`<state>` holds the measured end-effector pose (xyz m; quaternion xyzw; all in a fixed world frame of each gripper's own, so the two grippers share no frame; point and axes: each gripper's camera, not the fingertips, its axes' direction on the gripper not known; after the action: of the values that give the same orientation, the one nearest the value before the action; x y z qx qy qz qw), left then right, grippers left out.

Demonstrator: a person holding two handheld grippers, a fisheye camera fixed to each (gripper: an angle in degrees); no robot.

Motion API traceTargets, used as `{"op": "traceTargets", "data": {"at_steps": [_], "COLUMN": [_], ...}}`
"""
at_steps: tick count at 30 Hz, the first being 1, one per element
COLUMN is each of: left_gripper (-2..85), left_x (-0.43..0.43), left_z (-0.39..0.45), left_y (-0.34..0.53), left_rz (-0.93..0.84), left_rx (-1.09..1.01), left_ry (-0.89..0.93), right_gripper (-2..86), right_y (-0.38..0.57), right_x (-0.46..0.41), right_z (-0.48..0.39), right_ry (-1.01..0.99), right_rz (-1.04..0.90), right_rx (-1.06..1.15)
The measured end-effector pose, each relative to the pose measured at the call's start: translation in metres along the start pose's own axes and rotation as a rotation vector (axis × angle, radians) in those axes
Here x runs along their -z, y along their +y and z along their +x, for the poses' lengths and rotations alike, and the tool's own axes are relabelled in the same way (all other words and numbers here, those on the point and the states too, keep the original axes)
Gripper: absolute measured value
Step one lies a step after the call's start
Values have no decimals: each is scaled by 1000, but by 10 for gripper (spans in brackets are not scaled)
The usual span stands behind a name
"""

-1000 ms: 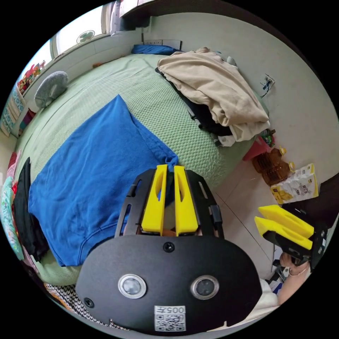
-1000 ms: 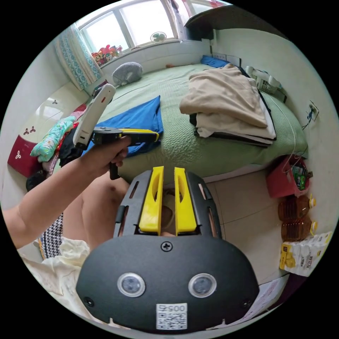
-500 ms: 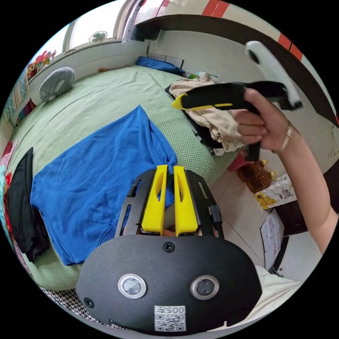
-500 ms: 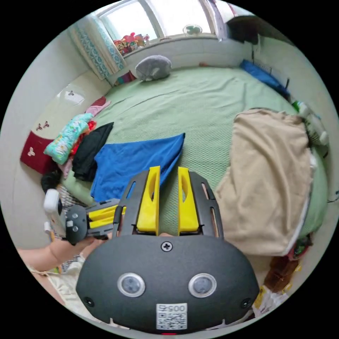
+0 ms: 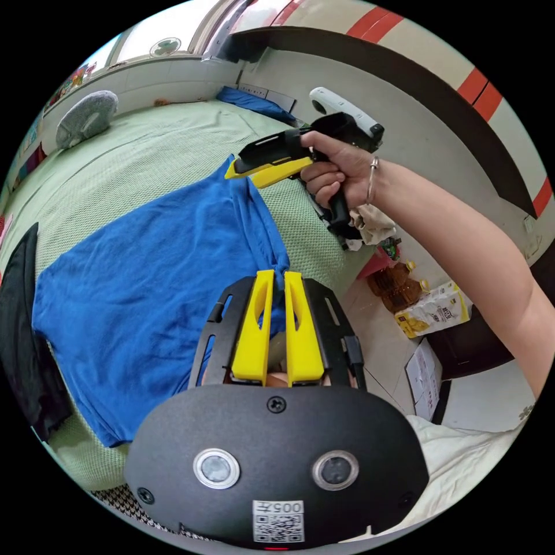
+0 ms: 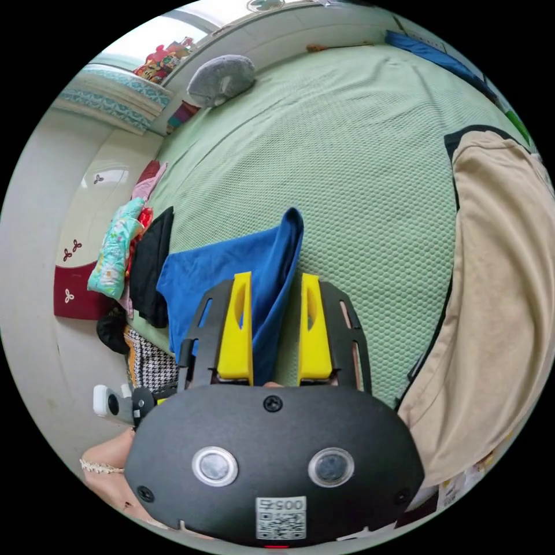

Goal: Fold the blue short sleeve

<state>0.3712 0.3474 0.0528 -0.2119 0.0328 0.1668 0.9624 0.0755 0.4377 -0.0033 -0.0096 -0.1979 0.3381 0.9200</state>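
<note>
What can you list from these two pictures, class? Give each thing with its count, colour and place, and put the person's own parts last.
Blue short sleeve: one, blue, spread on the bed.
Bed cover: one, pale green, under the clothes.
Beige garment: one, beige, on top of a pile at the bed's side.
Black garment: one, black, beside the blue one.
Grey cushion: one, grey, far end of the bed.
Oil bottles: amber, on the floor; count unclear.
Yellow-and-white pack: one, on the floor.
Left gripper: yellow jaws, shut on a bunched corner of the shirt.
Right gripper: yellow jaws, open around the shirt's far corner.
Hand: one, holding the right gripper.
</note>
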Motion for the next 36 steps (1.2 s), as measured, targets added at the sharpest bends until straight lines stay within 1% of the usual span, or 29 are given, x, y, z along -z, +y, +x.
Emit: {"op": "traceTargets", "data": {"at_steps": [2,5,6,9,12,14,18,23,28,32,36], "left_gripper": [49,49,48,48,48,48,48,47,48,47,48], "left_x": [7,19,24,34,39,43,54,70,101,137,168], "left_z": [-4,-8,-8,0,14,23,42,47,21,-21,-75], "left_y": [2,6,6,5,-2,-6,-13,-11,0,17,40], "left_rz": [9,20,31,50,43,53,75,91,103,116,95], "left_rx": [10,24,25,9,-24,-43,-79,-109,-100,-60,25], "left_ry": [11,-3,-1,24,58,68,117,153,149,72,27], "right_gripper": [78,42,39,35,34,34,35,35,34,33,30], "right_y": [-8,-17,-20,-25,-25,-24,-16,-5,-12,-29,-52], "right_x": [-6,-6,-3,8,25,37,66,91,87,67,28], "right_z": [-3,-9,-13,-23,-28,-30,-24,-32,-87,-165,-243], "right_ry": [7,-43,-32,26,26,64,164,209,263,312,364], "right_rz": [-14,14,24,26,52,70,94,133,157,198,152], "right_rx": [-17,-44,-45,-15,-10,-6,-44,-94,-64,-5,44]}}
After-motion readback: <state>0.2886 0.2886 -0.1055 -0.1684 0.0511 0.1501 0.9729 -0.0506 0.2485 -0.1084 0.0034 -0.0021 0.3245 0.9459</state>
